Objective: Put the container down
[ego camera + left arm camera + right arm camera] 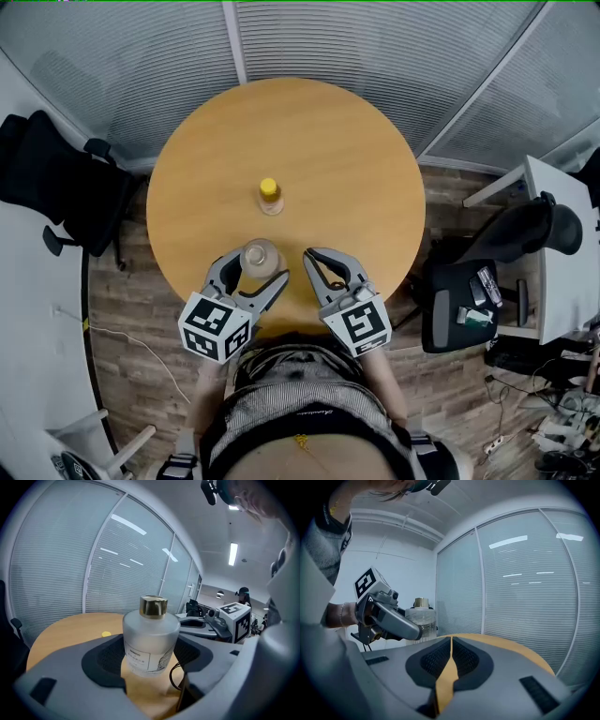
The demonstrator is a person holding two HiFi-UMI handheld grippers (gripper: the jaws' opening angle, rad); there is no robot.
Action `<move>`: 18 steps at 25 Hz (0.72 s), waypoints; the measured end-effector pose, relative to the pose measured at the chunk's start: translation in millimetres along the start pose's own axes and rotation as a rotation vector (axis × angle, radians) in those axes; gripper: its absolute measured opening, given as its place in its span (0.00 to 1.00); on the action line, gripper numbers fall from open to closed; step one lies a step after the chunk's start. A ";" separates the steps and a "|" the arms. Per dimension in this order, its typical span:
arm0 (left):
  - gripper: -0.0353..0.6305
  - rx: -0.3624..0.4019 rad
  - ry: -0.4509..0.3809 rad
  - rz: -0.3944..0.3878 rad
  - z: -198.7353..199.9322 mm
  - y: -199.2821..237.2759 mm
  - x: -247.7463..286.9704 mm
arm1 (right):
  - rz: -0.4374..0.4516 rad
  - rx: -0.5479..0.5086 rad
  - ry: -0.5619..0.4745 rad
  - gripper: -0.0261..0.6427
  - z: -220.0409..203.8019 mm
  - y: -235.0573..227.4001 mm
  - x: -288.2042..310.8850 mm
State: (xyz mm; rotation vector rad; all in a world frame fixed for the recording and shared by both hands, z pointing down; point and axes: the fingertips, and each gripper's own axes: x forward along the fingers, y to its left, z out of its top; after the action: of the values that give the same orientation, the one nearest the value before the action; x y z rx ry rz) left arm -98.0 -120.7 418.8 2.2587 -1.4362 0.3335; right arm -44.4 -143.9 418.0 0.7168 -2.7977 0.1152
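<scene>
At the near edge of the round wooden table [356,159], the left gripper [257,265] is seen pinching a frosted glass bottle [151,641] with a gold cap. The jaws are spread only as far as the bottle's body, with a dark ribbed pad pressed against each side. The bottle is held upright, its long axis vertical and its cap uppermost, with the tabletop directly beneath it. Whether its base is already resting on the wood or hanging just above it cannot be settled from these angles. The set-down is judged to turn on that one relation, a straight drop onto bare wood followed by a widening of the jaws.

Farther out, near the table's centre, a small yellow-capped bottle [270,195] is shown standing well apart from the held one and out of its path.

To the right, the right gripper [314,255] is held just beside the left one. Its jaws are pressed together, with nothing between them but a sliver of tabletop showing through. It is the farther of the two from the bottle, and no part is expected of it.
</scene>
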 end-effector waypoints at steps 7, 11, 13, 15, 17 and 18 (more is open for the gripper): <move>0.55 0.008 0.014 -0.033 -5.6 -1.3 5.1 | -0.009 -0.009 0.017 0.08 -5.6 2.2 -0.2; 0.55 0.021 0.022 -0.052 -6.2 -1.6 12.3 | -0.021 -0.027 0.028 0.08 -7.4 0.4 -1.7; 0.55 0.028 0.027 -0.061 -7.5 -1.1 16.9 | -0.038 0.003 0.031 0.08 -8.3 -1.1 -2.8; 0.55 0.039 0.035 -0.067 -9.5 -1.5 21.9 | -0.052 0.016 0.038 0.08 -10.8 -3.6 -4.6; 0.55 0.047 0.045 -0.074 -12.5 -1.1 26.3 | -0.064 0.021 0.046 0.08 -13.5 -5.3 -5.8; 0.55 0.050 0.050 -0.078 -14.4 -0.7 28.3 | -0.070 0.025 0.049 0.08 -14.8 -5.6 -6.1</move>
State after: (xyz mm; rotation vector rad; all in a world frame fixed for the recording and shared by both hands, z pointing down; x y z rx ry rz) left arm -84.7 -135.9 443.3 2.3219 -1.3243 0.4021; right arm -33.3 -144.0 430.8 0.8056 -2.7260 0.1532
